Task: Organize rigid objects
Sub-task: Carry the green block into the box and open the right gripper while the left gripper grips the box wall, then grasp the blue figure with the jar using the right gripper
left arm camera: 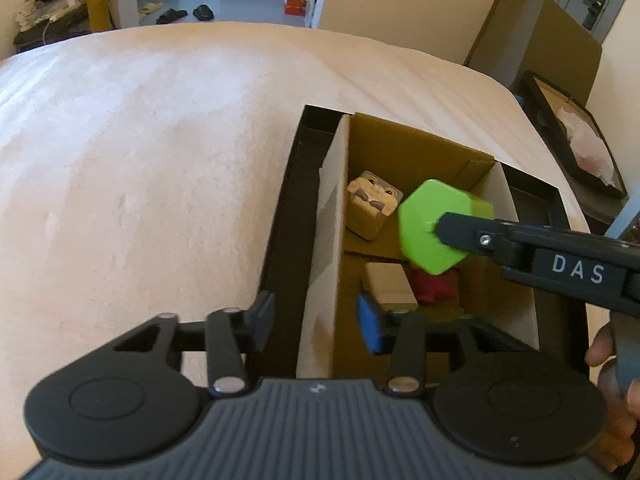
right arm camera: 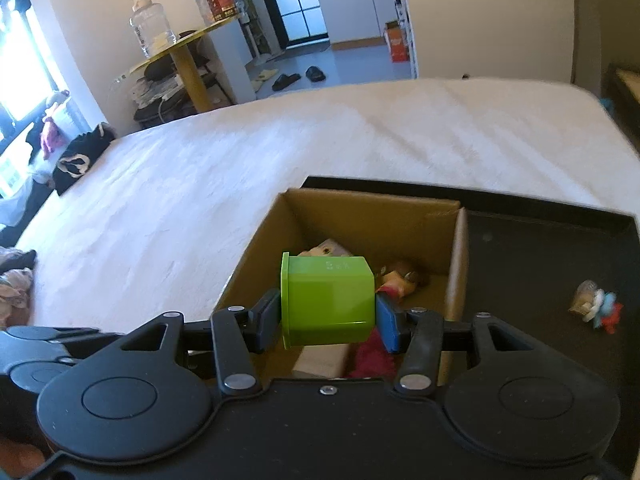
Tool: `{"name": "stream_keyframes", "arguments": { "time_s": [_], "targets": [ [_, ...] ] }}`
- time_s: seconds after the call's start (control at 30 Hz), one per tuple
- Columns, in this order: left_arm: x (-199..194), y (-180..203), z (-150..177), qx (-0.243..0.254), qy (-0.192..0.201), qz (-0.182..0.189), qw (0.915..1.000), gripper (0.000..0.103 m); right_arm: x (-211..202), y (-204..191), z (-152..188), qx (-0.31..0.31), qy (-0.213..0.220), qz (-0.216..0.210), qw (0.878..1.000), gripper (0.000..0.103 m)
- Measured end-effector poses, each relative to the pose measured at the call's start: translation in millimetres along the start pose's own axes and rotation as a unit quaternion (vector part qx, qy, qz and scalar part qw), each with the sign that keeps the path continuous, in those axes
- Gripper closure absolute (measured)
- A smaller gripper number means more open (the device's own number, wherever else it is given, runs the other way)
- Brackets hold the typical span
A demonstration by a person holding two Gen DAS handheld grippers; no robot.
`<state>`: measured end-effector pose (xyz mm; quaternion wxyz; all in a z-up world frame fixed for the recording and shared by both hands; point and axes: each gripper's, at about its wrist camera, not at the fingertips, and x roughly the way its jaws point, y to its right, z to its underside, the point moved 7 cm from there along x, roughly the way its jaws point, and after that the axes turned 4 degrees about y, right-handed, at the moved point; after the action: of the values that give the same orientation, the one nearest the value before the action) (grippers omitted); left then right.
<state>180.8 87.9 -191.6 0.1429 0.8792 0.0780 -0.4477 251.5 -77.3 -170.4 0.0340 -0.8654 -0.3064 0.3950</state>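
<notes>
Gripping a lime-green hexagonal cup [right arm camera: 326, 300] between its two fingers [right arm camera: 267, 320], the right gripper [right arm camera: 328, 322] holds it above the open cardboard box [right arm camera: 458, 264] at lower centre of the right wrist frame. There the cup lies on its side, long axis running left to right across the frame, its flanged rim at the left finger and its closed base against the blue pad of the right finger. The left wrist view adds what this one hides: the cup's [left arm camera: 434, 228] hexagonal face, and the right gripper [left arm camera: 440, 228] reaching in from the right edge. Inside the box [left arm camera: 332, 208] it shows a wooden face block [left arm camera: 370, 210] at centre, a plain tan block [left arm camera: 390, 286] and a red item [left arm camera: 434, 288] lower down. The left gripper [left arm camera: 316, 324] hangs with its fingers [left arm camera: 264, 320] spread wide and empty, straddling the box's near-left wall. Only the right wrist view shows a small colourful toy [right arm camera: 596, 306] on the black tray [right arm camera: 520, 264] at right. The box stands in that tray, on a pale bed [left arm camera: 140, 160].
</notes>
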Motion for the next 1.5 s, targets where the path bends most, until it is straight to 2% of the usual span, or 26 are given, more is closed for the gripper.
{"name": "stream_keyframes", "arguments": {
  "time_s": [0.17, 0.2, 0.43, 0.7, 0.83, 0.97, 1.03, 1.17, 1.27, 1.33, 1.4, 1.5],
  "targets": [
    [12, 1, 5, -0.008, -0.018, 0.014, 0.9997, 0.090, 8, -2, 3, 0.017, -0.015, -0.024, 0.999, 0.053],
    [11, 1, 4, -0.008, -0.017, 0.017, 0.9997, 0.091, 10, -3, 4, 0.015, -0.018, -0.028, 0.999, 0.052],
    [12, 1, 4, -0.013, -0.015, 0.019, 0.9996, 0.091, 11, -5, 12, 0.016, -0.030, -0.032, 0.999, 0.052],
    [10, 2, 4, -0.006, -0.014, 0.015, 0.9998, 0.091, -4, 1, 5, 0.022, -0.013, -0.021, 0.999, 0.050],
    [6, 4, 2, 0.002, -0.010, 0.009, 0.9999, 0.092, -16, 12, -5, 0.043, 0.005, -0.023, 0.999, 0.042],
    [8, 6, 2, 0.008, -0.019, -0.001, 0.9998, 0.091, -28, 22, -14, 0.046, 0.028, -0.003, 0.999, 0.035],
    [7, 7, 1, 0.008, -0.019, -0.012, 0.9997, 0.090, -32, 28, -16, 0.046, 0.037, 0.011, 0.998, 0.030],
    [5, 15, -2, 0.035, -0.009, -0.041, 0.9985, 0.086, -36, 45, -19, 0.046, 0.056, 0.047, 0.996, 0.029],
    [6, 17, -2, 0.032, -0.016, -0.052, 0.9980, 0.083, -37, 59, -19, 0.060, 0.061, 0.064, 0.994, 0.029],
    [6, 16, -4, 0.031, -0.019, -0.062, 0.9974, 0.079, -39, 66, -20, 0.062, 0.070, 0.070, 0.993, 0.026],
    [6, 16, -6, 0.032, -0.022, -0.075, 0.9965, 0.063, -41, 74, -20, 0.066, 0.081, 0.080, 0.991, 0.021],
    [3, 16, -11, 0.036, -0.019, -0.100, 0.9941, 0.047, -40, 92, -18, 0.082, 0.089, 0.101, 0.987, 0.019]
  ]
}}
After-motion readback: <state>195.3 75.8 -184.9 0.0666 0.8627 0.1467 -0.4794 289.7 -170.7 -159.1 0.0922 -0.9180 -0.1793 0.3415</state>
